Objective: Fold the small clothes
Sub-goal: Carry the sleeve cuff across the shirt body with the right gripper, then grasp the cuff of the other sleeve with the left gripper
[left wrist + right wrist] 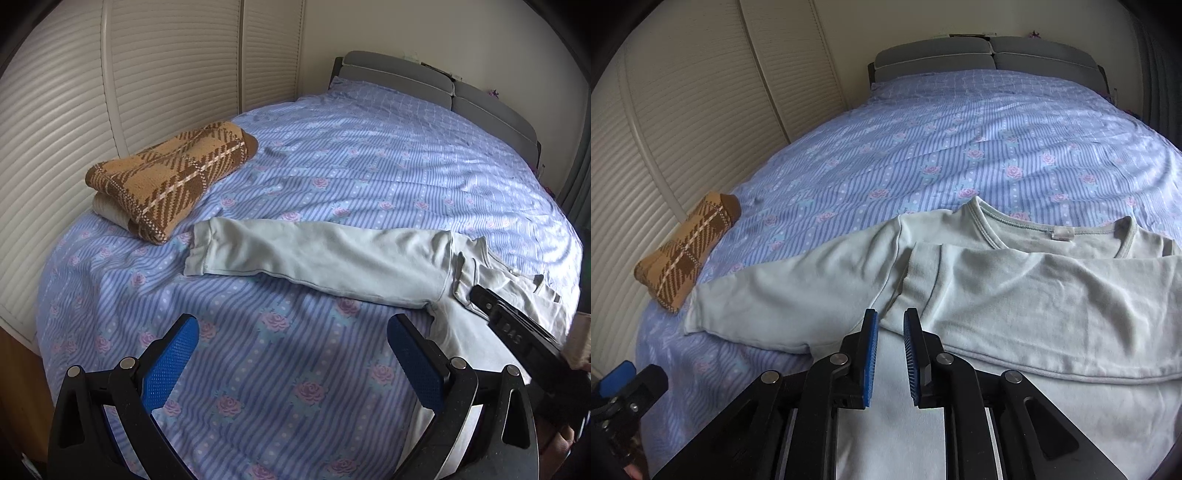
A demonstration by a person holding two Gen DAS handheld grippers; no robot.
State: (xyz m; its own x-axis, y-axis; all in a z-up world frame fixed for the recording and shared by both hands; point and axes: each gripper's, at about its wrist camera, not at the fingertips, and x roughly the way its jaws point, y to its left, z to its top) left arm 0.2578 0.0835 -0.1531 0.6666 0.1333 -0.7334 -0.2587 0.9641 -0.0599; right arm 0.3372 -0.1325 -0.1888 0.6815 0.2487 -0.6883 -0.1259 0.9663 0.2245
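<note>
Shirt: my pale long-sleeved shirt (1015, 295) lies flat on the bed (923, 147), lower right of frame, one sleeve folded across the chest.
Axis: free sleeve (314, 254) runs left toward the plaid blanket (173, 177).
Handling: I judge it light, limp; grip the cuff.
Left tongs (293, 354): spread wide, empty.
Right tongs (890, 354): nearly closed, gripping nothing.

Black tongs (293, 354) (blue ribbed pads)
</note>
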